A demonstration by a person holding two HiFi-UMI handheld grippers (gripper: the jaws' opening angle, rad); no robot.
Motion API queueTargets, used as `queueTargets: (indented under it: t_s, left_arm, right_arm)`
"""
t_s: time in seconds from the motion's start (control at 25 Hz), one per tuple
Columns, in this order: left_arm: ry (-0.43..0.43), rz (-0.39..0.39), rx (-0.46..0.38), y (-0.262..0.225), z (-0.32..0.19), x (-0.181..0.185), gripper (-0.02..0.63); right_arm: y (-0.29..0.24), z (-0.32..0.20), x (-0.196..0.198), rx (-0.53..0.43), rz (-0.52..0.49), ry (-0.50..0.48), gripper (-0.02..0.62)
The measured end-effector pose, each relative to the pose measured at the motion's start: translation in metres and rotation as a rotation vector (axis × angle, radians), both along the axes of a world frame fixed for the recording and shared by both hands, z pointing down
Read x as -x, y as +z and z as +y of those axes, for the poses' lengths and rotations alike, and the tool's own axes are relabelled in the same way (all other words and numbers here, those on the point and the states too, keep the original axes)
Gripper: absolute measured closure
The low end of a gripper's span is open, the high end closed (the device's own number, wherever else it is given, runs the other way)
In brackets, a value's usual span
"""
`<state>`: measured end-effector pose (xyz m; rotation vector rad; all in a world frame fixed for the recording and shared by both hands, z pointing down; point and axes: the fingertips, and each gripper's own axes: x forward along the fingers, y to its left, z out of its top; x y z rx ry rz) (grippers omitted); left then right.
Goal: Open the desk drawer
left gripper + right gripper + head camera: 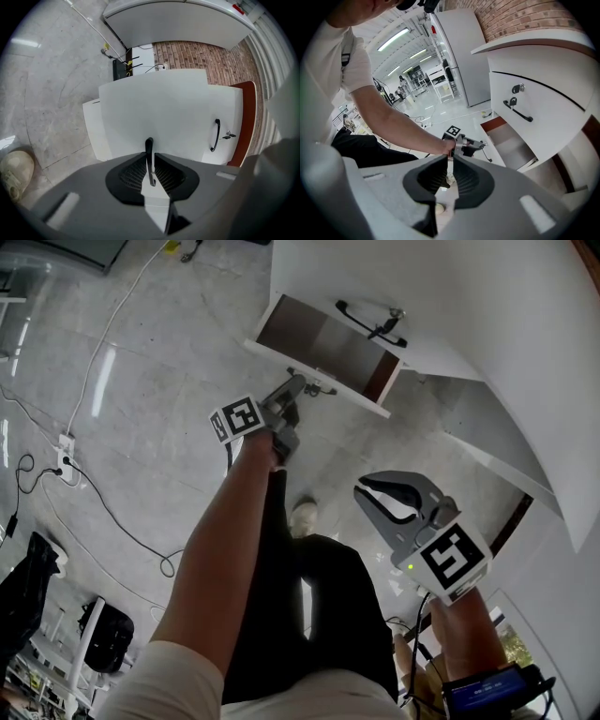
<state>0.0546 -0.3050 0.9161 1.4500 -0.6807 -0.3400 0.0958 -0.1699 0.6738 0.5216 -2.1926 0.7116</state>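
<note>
Grey polished floor is seen around the desk drawer (317, 336), already drawn partly out just ahead of the left gripper (150, 161), by which its thin black handle (148, 143) is pinched; continued straight pulling seems needed, with the right gripper (373, 495) pressed together, empty.

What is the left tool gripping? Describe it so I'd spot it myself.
Find the white desk; its lower drawer stands pulled open. On that drawer's front is a slim black handle, clamped in the left gripper. The other black handle sits on the closed drawer above, next to a key.
</note>
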Motion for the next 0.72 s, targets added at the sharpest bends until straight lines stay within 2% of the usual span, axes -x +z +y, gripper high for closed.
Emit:
queueTargets:
  t_s: [0.2, 0.4, 0.72]
  left_arm:
    - [-0.003, -0.014, 0.013, 0.004, 0.006, 0.003, 0.523]
    - [0.003, -0.026, 0.021, -0.003, 0.021, 0.013, 0.523]
    - [-0.017, -0.052, 0.017, -0.036, 0.048, 0.036, 0.523]
  right_arm:
    - [0.002, 0.004, -0.001, 0.008, 0.001, 0.004, 0.558]
    - [-0.005, 0.007, 0.001, 0.005, -0.001, 0.006, 0.558]
    - [-0.030, 0.021, 0.009, -0.003, -0.007, -0.012, 0.558]
